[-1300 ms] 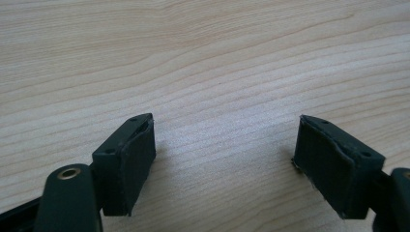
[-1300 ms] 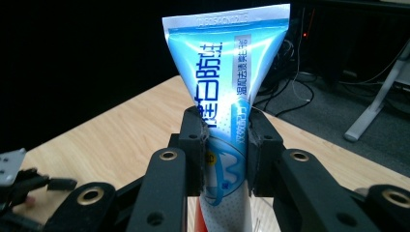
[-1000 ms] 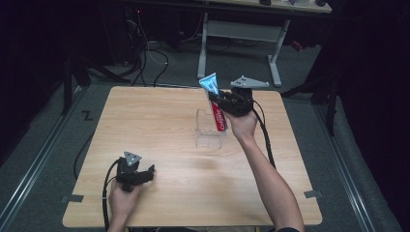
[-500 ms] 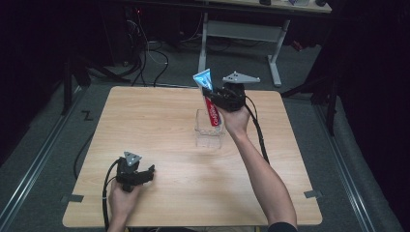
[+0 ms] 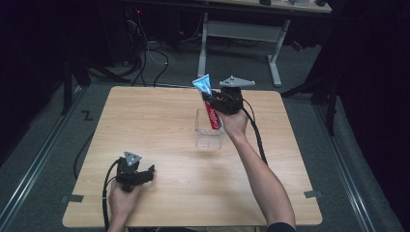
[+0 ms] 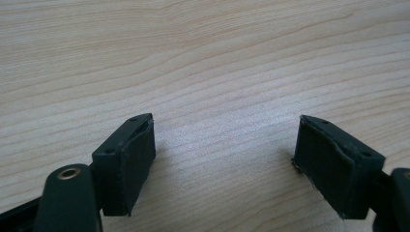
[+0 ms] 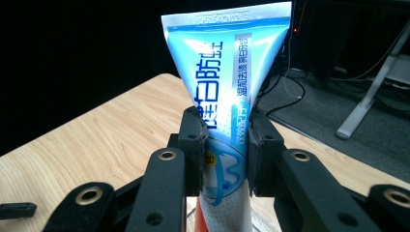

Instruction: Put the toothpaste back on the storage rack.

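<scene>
High view: my right claw [image 5: 211, 99] clamps the toothpaste tube [image 5: 210, 106], its lower end in the clear container [image 5: 209, 130] toward the desk's [image 5: 154, 125] far edge; my left claw [image 5: 145, 173] gapes wide near the front-left corner.

Toothpaste tube [image 7: 227, 121] lower end cut off by frame edge.

A toothpaste tube [image 5: 211, 107], red at its lower part and light blue toward its flat crimped end, stands nearly upright with the crimped end up. Its lower end sits inside a clear plastic box [image 5: 208, 137] on the far half of the wooden table [image 5: 159, 121].
</scene>
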`<state>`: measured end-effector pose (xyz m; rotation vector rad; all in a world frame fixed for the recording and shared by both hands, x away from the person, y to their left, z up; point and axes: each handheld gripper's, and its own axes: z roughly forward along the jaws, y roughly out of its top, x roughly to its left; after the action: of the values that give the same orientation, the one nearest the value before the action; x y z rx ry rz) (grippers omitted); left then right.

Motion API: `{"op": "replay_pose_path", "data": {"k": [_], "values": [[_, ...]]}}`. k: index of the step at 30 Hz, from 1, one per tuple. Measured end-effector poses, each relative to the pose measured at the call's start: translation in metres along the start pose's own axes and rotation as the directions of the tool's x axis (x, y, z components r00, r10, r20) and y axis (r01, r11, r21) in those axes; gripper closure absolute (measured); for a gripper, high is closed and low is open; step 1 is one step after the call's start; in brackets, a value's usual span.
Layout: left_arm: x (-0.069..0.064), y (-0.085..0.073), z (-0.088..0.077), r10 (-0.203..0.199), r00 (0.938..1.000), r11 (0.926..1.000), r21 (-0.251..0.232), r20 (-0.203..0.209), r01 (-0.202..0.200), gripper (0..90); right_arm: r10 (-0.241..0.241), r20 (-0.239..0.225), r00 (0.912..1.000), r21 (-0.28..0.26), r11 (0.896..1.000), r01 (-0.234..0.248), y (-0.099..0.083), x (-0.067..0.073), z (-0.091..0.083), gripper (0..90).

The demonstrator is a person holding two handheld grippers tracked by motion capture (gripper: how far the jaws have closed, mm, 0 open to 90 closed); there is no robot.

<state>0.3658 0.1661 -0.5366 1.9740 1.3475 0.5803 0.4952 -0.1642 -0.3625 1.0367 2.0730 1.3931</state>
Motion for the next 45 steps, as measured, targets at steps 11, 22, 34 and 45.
{"op": "replay_pose_path", "data": {"k": [11, 22, 34, 45], "values": [[0.0, 0.0, 0.0, 0.0, 1.0, 1.0, 0.0, 0.0, 0.0, 22.8, 0.004, 0.003, 1.0, 0.043, 0.999, -0.004, -0.013, -0.001, 0.006, 72.1], [0.0, 0.0, 0.0, 0.0, 1.0, 1.0, 0.0, 0.0, 0.0, 22.8, 0.012, 0.001, 0.9999, 0.068, 0.998, -0.012, -0.025, -0.002, 0.009, 72.0], [0.0, 0.0, 0.0, 0.001, 1.0, 1.0, 0.001, 0.0, -0.001, 22.8, 0.021, 0.005, 0.9998, 0.084, 0.996, -0.021, -0.032, -0.003, 0.01, 71.8], [0.0, 0.0, 0.0, -0.001, 1.0, 1.0, -0.001, 0.0, 0.001, 22.8, 0.053, 0.011, 0.9986, 0.098, 0.994, -0.053, -0.045, -0.01, 0.006, 71.7]]}}
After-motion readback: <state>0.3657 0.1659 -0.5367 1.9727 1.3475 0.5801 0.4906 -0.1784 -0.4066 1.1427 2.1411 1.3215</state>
